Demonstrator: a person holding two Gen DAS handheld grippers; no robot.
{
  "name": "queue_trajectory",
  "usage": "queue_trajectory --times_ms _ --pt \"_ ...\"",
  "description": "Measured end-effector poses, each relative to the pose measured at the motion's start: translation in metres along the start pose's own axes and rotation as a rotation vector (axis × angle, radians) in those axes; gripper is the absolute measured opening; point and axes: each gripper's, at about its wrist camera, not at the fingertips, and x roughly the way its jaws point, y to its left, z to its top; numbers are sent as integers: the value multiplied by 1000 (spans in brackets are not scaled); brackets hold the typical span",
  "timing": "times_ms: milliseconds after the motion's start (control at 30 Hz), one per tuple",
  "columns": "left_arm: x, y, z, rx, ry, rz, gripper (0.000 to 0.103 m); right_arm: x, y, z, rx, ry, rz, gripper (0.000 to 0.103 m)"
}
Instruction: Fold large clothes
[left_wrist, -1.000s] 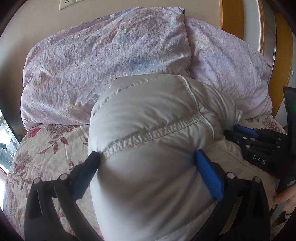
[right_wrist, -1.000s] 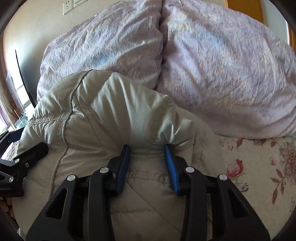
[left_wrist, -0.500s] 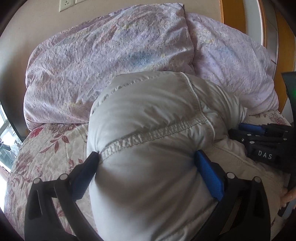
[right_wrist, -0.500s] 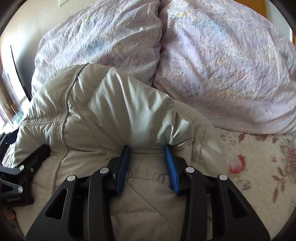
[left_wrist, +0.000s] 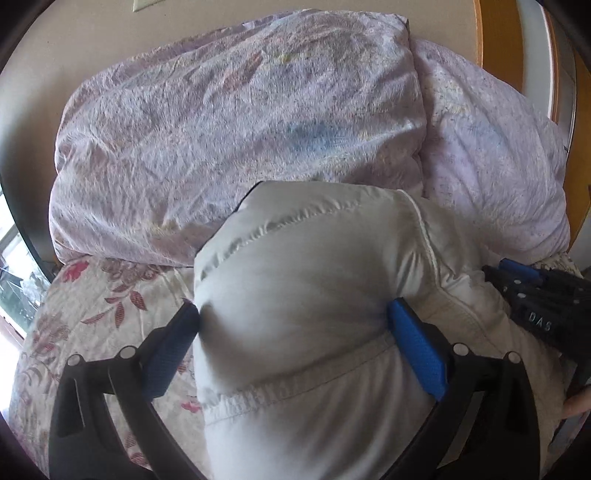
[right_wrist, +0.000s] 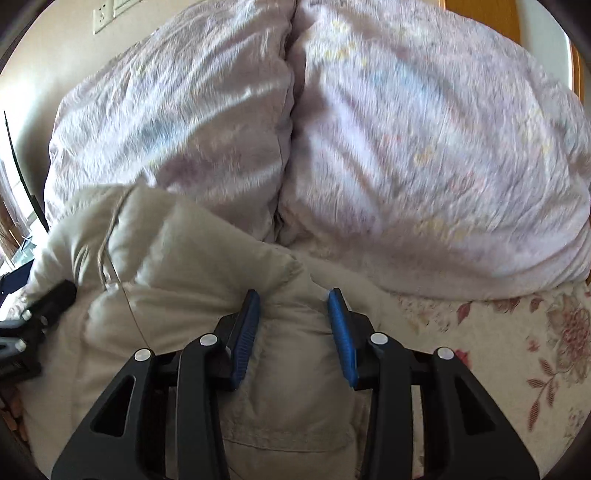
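A puffy light grey padded jacket (left_wrist: 314, 295) lies bunched on the bed in front of the pillows. My left gripper (left_wrist: 295, 321) has its jaws wide apart around a thick fold of the jacket, blue pads pressing its sides. My right gripper (right_wrist: 293, 314) is shut on a narrower fold of the same jacket (right_wrist: 184, 266), near its right edge. The right gripper also shows at the right of the left wrist view (left_wrist: 535, 295), and the left gripper shows at the left edge of the right wrist view (right_wrist: 40, 310).
Two large lilac pillows (left_wrist: 240, 129) (right_wrist: 424, 147) lean against the wall behind the jacket. A floral bedspread (right_wrist: 517, 350) covers the bed. A wooden frame (left_wrist: 495, 37) stands at the far right, a window (left_wrist: 14, 266) at the left.
Both grippers have moved forward and down with the jacket toward the pillows. The jacket's raised fold has dropped lower, and its stitched seam has slid toward the left camera.
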Motion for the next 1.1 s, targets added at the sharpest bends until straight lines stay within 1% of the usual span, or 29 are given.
queue_trajectory --times_ms 267,467,667,767,867,900,1000,1100 --pt "12 -6 -7 14 -5 16 101 10 -1 -9 13 -29 -11 40" --pt "20 -9 -7 26 14 33 101 16 -3 -4 14 11 -5 40" --pt "24 -11 -8 40 20 51 101 20 -4 -2 26 13 0 40" --pt "25 -10 -9 45 26 58 101 3 -9 -5 52 2 22 40" --pt "27 -9 -8 44 32 61 101 -30 -15 -14 88 -22 114 40" --pt "27 -8 -8 45 32 63 101 -41 -16 -18 84 -30 140 40" --pt "26 -7 -8 43 30 63 101 -70 -14 -31 32 -47 164 40" --pt "25 -7 -9 41 28 62 101 -77 -15 -44 8 -16 191 40"
